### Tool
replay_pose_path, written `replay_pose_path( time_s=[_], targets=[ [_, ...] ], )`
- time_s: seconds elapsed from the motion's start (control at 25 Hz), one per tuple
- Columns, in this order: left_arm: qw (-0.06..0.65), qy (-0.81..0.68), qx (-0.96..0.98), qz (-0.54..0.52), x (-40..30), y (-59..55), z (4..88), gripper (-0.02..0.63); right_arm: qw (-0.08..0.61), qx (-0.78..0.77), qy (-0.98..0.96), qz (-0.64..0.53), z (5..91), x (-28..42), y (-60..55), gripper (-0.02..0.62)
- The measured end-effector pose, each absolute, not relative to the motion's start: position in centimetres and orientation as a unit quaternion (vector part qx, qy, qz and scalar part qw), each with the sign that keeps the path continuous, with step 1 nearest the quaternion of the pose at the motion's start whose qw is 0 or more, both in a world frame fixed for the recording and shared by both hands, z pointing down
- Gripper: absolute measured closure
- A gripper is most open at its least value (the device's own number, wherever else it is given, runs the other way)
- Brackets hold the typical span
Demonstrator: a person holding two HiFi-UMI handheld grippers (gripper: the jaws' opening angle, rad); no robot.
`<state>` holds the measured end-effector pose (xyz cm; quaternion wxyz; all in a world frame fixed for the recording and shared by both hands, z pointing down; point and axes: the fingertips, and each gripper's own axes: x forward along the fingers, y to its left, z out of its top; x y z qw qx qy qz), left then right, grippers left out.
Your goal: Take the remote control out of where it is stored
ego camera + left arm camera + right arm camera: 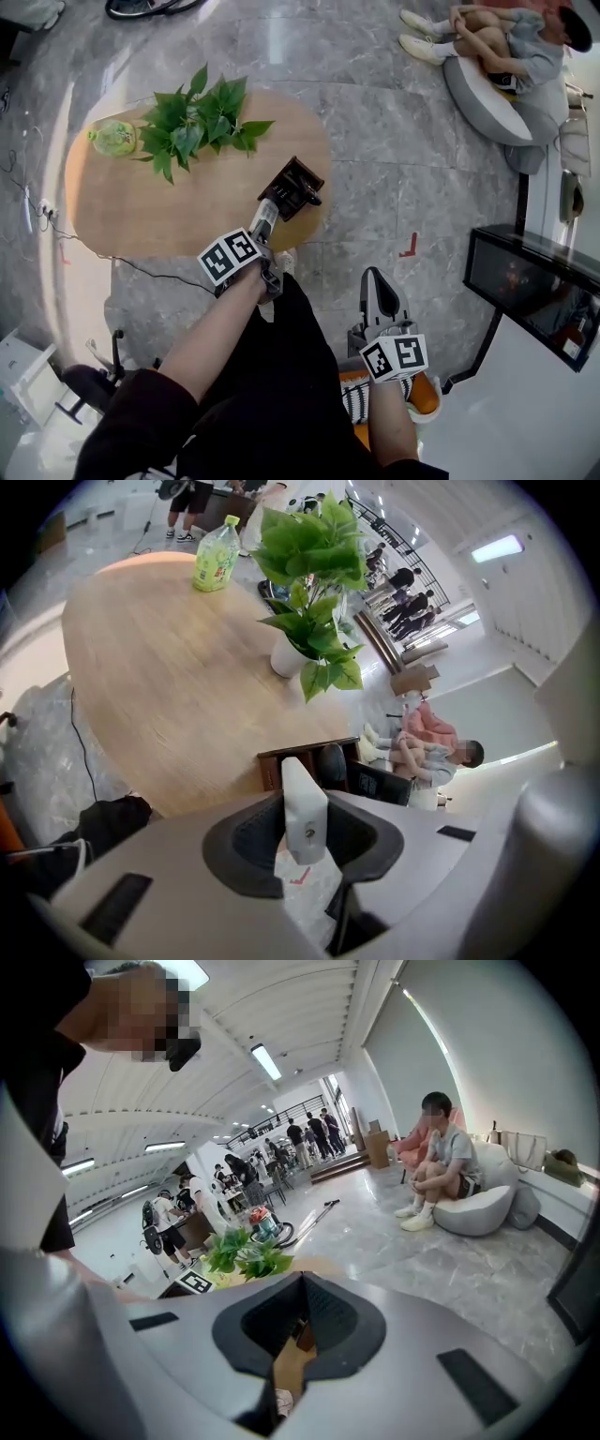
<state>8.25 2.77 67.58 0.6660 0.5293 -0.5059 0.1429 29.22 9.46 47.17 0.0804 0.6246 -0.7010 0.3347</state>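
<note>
A white remote control [305,803] stands upright between the pads of my left gripper [281,202], which is shut on it. Its far end reaches the dark brown wooden holder [294,187] at the right edge of the oval wooden table [141,211]; I cannot tell whether that end is still inside the holder. In the left gripper view the holder [323,766] shows just behind the remote. My right gripper [378,286] hangs shut and empty off the table, near my lap, pointing away from me.
A leafy plant [197,120] in a white pot [291,656] and a green bottle [112,137] stand on the table's far side. A black cabinet [534,291] is at the right, a person sits on a grey beanbag [487,98], and an orange stool [422,394] is below me.
</note>
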Motion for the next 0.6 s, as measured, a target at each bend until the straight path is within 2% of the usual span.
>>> replay_pose_path(
  time_s=[0.28, 0.6],
  targets=[
    [0.612, -0.495, 0.596, 0.16, 3.1, 2.7, 64.7, 0.494, 0.08, 0.582, -0.739, 0.33, 47.2, 24.1, 5.5, 0.589],
    [0.577, -0.497, 0.635, 0.126, -1.7, -1.5, 66.8, 0.494, 0.093, 0.552, -0.761, 0.327, 48.3, 18.9, 3.0, 0.589]
  ],
)
